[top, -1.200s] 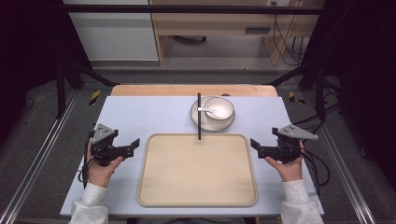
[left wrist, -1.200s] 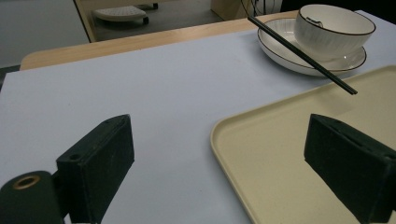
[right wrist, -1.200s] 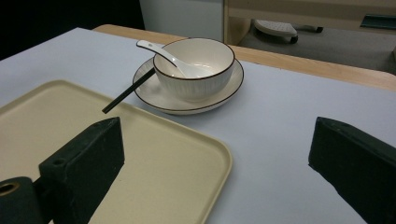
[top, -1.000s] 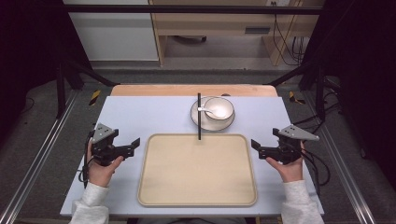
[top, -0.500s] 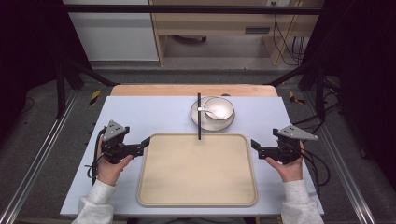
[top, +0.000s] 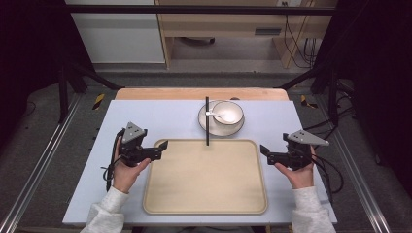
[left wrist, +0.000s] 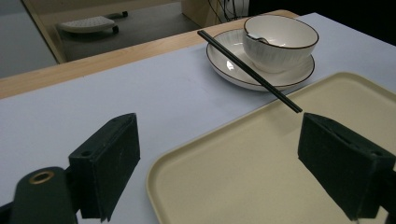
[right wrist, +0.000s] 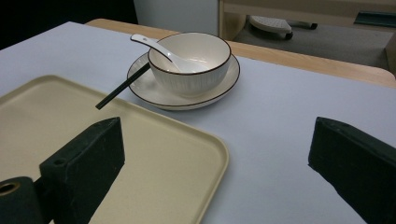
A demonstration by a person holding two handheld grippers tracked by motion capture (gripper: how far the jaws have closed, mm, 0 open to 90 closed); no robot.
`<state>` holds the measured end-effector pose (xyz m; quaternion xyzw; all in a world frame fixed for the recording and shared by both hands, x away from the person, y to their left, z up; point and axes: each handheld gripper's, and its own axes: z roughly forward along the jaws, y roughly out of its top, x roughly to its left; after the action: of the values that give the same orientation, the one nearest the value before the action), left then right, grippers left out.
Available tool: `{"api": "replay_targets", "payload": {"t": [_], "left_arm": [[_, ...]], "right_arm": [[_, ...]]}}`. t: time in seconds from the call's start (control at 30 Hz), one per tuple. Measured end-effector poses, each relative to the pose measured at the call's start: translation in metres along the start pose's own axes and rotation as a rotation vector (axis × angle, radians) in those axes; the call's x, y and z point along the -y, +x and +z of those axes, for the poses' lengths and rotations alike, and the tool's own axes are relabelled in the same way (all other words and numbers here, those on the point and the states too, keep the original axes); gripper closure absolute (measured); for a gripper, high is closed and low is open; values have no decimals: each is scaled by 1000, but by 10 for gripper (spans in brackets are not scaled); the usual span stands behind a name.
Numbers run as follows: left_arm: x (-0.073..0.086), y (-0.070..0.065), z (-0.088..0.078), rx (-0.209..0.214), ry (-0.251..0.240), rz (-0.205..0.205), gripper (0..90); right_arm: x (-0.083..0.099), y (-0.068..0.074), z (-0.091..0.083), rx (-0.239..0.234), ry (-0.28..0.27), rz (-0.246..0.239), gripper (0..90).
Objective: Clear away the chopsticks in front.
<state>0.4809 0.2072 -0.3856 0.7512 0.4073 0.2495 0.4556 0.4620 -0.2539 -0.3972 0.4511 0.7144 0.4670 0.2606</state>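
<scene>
A beige tray lies empty at the table's middle front. Behind it a white bowl stands on a white plate, with a white spoon resting inside the bowl. Black chopsticks lie across the plate's left rim, their near ends reaching over the tray's far edge. My left gripper hovers open at the tray's left edge, jaws wide apart and nothing between them. My right gripper stands open just off the tray's right edge, also holding nothing.
The pale blue table top has a wooden strip along its far edge. Cables trail from both grippers toward the table's sides. Metal frame rails run along the floor on both sides.
My left gripper has moved right and slightly forward, from the open table to the tray's left edge. The right gripper has barely shifted. Both stay open.
</scene>
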Motion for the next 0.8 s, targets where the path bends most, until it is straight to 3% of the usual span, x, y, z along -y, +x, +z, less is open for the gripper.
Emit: {"api": "replay_targets", "payload": {"t": [0.33,0.8], "left_arm": [[-25,-12,21,18,-16,9,130],[-51,-19,52,3,-34,10,164]], "right_arm": [[-1,1,-2,5,-6,-2,39],[-1,1,-1,-2,-2,0,39]]}}
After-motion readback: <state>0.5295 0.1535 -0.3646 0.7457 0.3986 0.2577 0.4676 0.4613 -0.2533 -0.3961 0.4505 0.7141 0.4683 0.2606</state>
